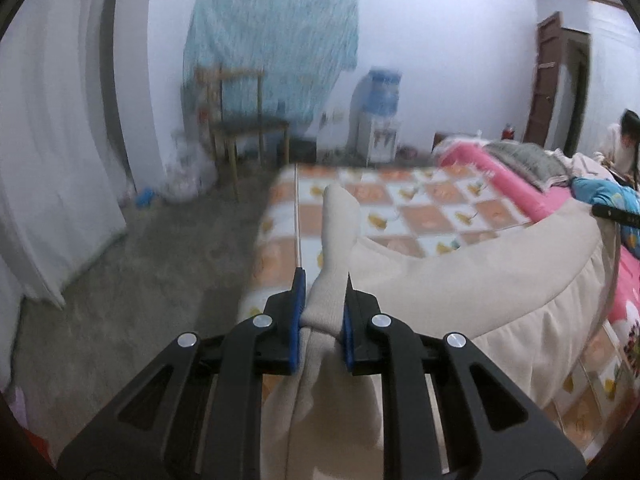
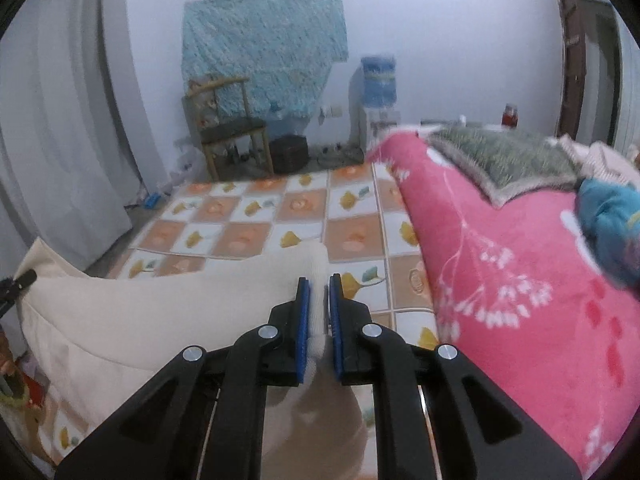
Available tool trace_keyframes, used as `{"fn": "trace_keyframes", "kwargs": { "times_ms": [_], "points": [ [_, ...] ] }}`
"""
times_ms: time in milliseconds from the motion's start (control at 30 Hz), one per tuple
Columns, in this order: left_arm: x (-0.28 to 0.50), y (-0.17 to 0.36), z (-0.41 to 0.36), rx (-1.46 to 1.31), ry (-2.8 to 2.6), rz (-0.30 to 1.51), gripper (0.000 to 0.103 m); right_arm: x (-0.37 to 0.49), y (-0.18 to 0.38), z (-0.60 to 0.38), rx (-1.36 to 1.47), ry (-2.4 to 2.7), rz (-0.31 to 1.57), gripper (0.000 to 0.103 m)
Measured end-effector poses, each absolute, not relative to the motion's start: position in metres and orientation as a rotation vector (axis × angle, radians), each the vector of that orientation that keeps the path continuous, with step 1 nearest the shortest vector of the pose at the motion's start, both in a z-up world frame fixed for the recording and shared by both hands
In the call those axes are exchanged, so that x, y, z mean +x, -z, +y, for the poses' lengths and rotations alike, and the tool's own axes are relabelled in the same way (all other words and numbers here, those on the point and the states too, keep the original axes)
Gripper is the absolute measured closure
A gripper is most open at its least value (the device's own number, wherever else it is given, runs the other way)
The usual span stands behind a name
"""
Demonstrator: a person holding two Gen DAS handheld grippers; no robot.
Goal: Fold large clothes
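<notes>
The cream garment (image 1: 460, 280) is gripped by the left tool (image 1: 322, 312) and right tool (image 2: 319, 312), apparently at separate corners, spread above the bed (image 2: 248, 216) for folding.

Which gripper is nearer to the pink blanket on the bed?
Right. The right gripper holds the cream garment just beside the pink blanket. The left gripper holds the garment's other end, near the bed's floor-side edge.
</notes>
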State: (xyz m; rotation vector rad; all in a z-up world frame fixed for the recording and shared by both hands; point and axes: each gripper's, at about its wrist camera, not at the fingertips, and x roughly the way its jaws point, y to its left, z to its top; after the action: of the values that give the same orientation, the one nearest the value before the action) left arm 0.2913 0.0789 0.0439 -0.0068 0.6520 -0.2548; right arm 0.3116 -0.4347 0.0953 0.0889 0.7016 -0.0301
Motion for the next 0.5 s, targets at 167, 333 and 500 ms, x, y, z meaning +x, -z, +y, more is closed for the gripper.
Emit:
{"fn": "trace_keyframes", "kwargs": {
  "times_ms": [167, 333, 500],
  "points": [
    [0.350, 0.040, 0.075, -0.006, 0.207, 0.933, 0.073, 0.358, -0.022, -0.453, 0.104, 0.119, 0.879, 0.092],
    [0.352, 0.051, 0.099, -0.147, 0.179, 0.967, 0.059, 0.359, 0.005, -0.483, 0.141, 0.208, 0.971, 0.092],
    [0.323, 0.017, 0.112, -0.174, 0.177, 0.864, 0.057, 0.322, -0.028, -0.471, 0.106, 0.161, 0.899, 0.084]
  ]
}}
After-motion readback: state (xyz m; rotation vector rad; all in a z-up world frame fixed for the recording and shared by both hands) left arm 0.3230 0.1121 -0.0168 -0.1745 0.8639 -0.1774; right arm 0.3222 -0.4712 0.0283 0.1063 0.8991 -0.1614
